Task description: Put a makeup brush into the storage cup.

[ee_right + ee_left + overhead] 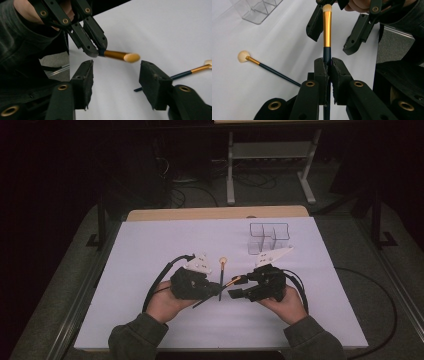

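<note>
A brush (220,276) lay on the table (150,250) between the left tongs (212,291) and the right tongs (239,287). A divided organiser (268,237) stood behind the right tongs, toward the table's far edge.

The held brush's (327,30) handle end is hidden behind the left tool (327,72); its tip blurs.

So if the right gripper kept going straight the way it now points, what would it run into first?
Most likely the gold-banded brush clamped in the left gripper: its pale tip already sits between the right gripper's open fingers. Beyond it comes the left gripper itself. Depth is hard to judge.
</note>
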Available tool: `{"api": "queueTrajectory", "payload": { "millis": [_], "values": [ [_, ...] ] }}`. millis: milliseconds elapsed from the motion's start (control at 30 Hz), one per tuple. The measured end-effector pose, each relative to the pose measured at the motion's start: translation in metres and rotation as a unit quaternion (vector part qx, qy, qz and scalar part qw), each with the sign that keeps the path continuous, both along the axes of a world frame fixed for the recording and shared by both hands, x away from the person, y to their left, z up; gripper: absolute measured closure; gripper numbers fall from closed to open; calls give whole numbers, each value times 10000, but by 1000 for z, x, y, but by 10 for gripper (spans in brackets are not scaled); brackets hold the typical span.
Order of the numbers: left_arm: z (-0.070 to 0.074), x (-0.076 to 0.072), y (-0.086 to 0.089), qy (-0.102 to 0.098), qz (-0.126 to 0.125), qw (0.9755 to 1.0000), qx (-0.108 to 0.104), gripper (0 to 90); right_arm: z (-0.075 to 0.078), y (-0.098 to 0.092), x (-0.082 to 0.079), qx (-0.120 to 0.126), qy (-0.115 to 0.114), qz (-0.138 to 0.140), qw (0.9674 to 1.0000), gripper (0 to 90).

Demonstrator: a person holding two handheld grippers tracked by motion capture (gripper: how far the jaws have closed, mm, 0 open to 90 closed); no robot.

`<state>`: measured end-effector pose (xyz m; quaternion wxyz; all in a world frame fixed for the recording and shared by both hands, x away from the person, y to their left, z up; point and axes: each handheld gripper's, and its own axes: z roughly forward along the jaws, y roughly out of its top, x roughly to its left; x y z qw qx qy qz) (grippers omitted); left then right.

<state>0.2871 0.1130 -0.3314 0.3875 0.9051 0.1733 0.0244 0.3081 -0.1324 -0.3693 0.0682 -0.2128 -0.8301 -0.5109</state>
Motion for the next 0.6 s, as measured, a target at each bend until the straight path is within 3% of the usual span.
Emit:
{"api": "queueTrajectory", "payload": {
  "millis": [600],
  "values": [
    [-3, -1, -6, -22, -85, 10000, -7, 832, 3, -5, 2, 374, 206, 172, 9989, 661]
  ]
}}
